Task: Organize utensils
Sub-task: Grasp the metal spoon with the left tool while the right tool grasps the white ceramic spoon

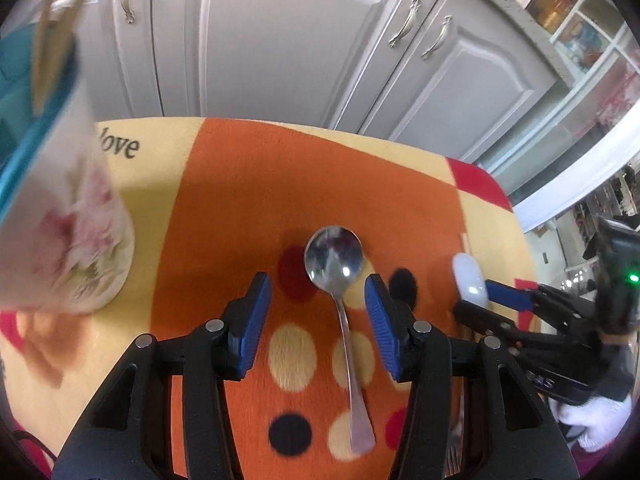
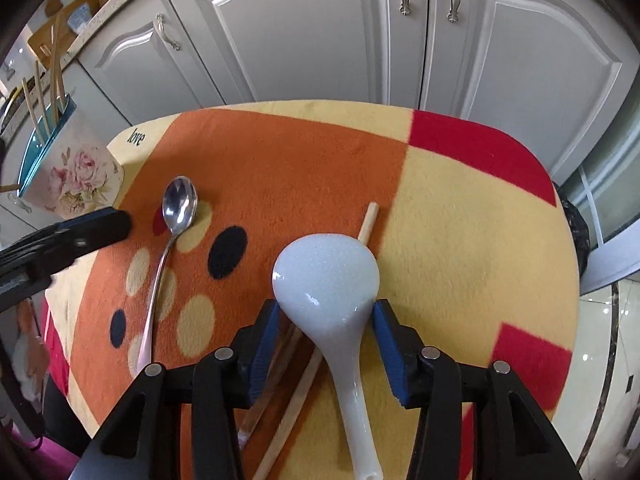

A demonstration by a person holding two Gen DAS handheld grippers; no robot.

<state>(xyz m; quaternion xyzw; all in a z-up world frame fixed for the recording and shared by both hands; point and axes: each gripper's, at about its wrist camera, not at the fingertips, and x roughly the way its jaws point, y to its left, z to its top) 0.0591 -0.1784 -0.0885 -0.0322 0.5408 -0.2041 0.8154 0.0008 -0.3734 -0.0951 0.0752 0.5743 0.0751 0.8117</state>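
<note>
Judging by the layout, barely begun: holder (image 2: 76,168) at the far left edge of the counter (image 2: 480,220) already carrying several wooden sticks, yet 3 pieces lying loose on the patterned cloth. Metal spoon (image 1: 340,320) flat on the orange patch, bowl pointing away toward the cupboards, handle trailing back. White ceramic spoon (image 2: 332,312) well to its right, lying bowl-up across a wooden chopstick (image 2: 316,360), which runs diagonally beneath it. Probably a clear stick beside the chopstick too; too faint to be sure.

Left claw (image 1: 318,320) tilted steeply down over the metal spoon, jaws wide, straddling the neck just behind the bowl, pads apart from the metal on both sides. Nothing gripped.

Right claw (image 2: 326,340) likewise pitched steeply down, jaws at a middling gap around the ceramic spoon where bowl narrows to handle. Pads right beside the glaze, a sliver of gap showing on each side, so not yet clamped. Spoon resting on the cloth.

Left to do, as judged: close on each spoon, lift, drop into the holder, then the chopstick.
</note>
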